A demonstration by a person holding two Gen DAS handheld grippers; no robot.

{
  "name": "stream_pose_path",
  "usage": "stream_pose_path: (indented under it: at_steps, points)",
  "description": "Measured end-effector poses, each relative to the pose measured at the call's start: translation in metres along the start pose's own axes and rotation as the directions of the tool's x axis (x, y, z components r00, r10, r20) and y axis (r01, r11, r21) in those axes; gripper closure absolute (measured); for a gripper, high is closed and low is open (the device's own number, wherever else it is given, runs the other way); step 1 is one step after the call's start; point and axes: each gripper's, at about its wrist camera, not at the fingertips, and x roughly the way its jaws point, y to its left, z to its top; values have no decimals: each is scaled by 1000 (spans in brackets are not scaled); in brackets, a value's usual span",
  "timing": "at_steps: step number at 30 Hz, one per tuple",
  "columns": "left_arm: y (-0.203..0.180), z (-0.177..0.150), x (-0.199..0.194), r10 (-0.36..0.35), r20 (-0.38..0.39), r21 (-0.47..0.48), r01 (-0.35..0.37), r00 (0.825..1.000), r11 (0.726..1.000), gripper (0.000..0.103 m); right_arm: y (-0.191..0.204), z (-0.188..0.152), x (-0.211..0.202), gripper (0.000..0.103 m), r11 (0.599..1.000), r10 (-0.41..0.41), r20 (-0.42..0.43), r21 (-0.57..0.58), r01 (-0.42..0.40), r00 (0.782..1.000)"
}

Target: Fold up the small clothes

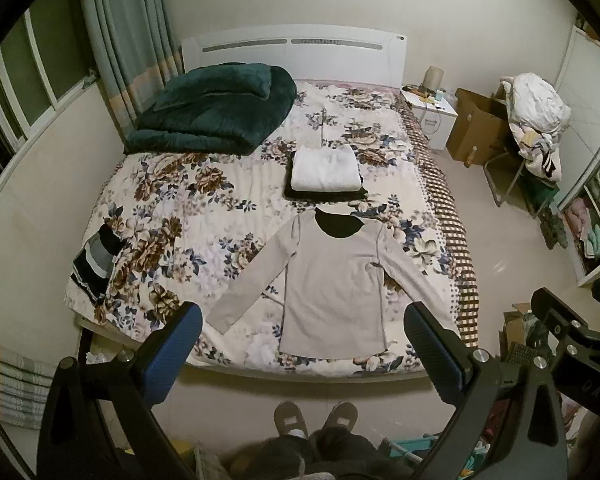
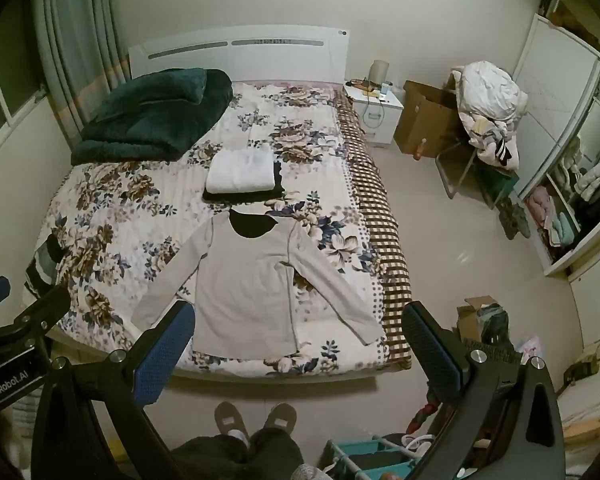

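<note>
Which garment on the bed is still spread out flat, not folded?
The grey shirt, sleeves out, near the foot of the bed. The white one lies folded on a black one.

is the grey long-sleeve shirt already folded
No, the grey long-sleeve shirt lies flat on the floral bedspread with both sleeves spread out.

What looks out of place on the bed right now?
A striped garment hangs crumpled over the bed's left edge, away from the folded stack. The grey long-sleeved shirt lies flat, sleeves spread, ready for folding.
</note>
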Motion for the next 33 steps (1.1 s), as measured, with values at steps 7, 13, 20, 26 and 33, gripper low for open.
stream_pose_path:
  at_steps: [7,13,20,26,33]
  points:
    - [-7,7,-6,0,3,1,0,1000,1000,0,0,0,-1,0,1000,-1,4,0,1,1000]
    - [-7,5,-7,0,5,0,0,1000,1000,0,0,-1,-2,0,1000,-1,8,-1,1,1000]
    - [-6,4,-6,-1,7,2,1,1000,1000,0,2,-4,-1,0,1000,0,10,-1,0,1000]
    - [-6,4,-6,-2,8,0,2,1000,1000,0,0,4,-2,0,1000,0,13,-1,0,1000]
    - [-7,7,-10,-5,8,-2,5,1000,1000,0,-1,4,-3,0,1000,-1,14,-2,1,1000]
